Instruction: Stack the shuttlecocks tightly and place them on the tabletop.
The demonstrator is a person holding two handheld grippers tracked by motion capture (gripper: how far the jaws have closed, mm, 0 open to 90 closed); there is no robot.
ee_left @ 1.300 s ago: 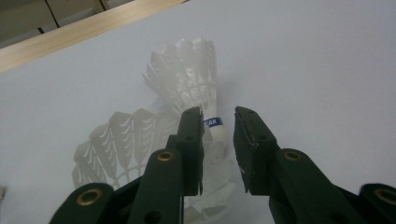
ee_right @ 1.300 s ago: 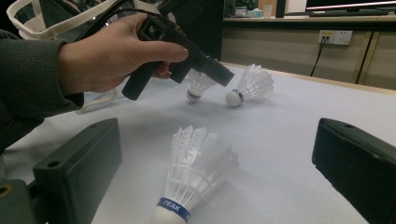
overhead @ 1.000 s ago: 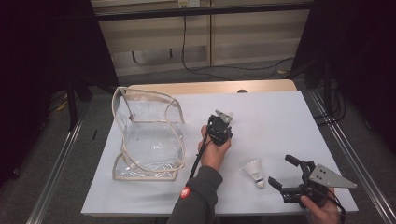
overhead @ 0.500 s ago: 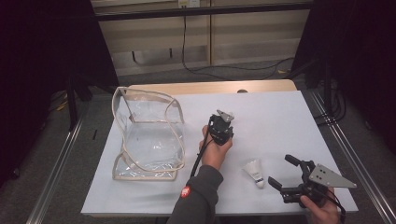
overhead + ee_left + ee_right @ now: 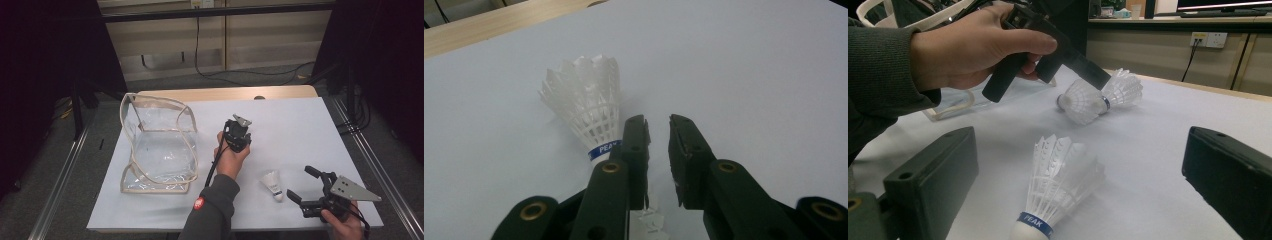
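Left hand (image 5: 231,159) mid-table, left gripper (image 5: 239,131) tipped down, jaws just been closing, narrow gap, white feather piece (image 5: 650,220) low between them; shuttlecock (image 5: 589,106) just beside jaws. Right gripper (image 5: 306,186) near front right edge, jaws wide apart, another shuttlecock (image 5: 272,184) lying before it. White table cover (image 5: 300,125); clear bag (image 5: 157,145) left; dark room.

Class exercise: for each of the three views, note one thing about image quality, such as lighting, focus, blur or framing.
High view: the white table is brightly lit, the surroundings fall into near black. Left gripper view: the shuttlecock is sharp, the left gripper nearest the lens soft. Right gripper view: the right gripper blurs at the edges; the near shuttlecock is cropped at the bottom.
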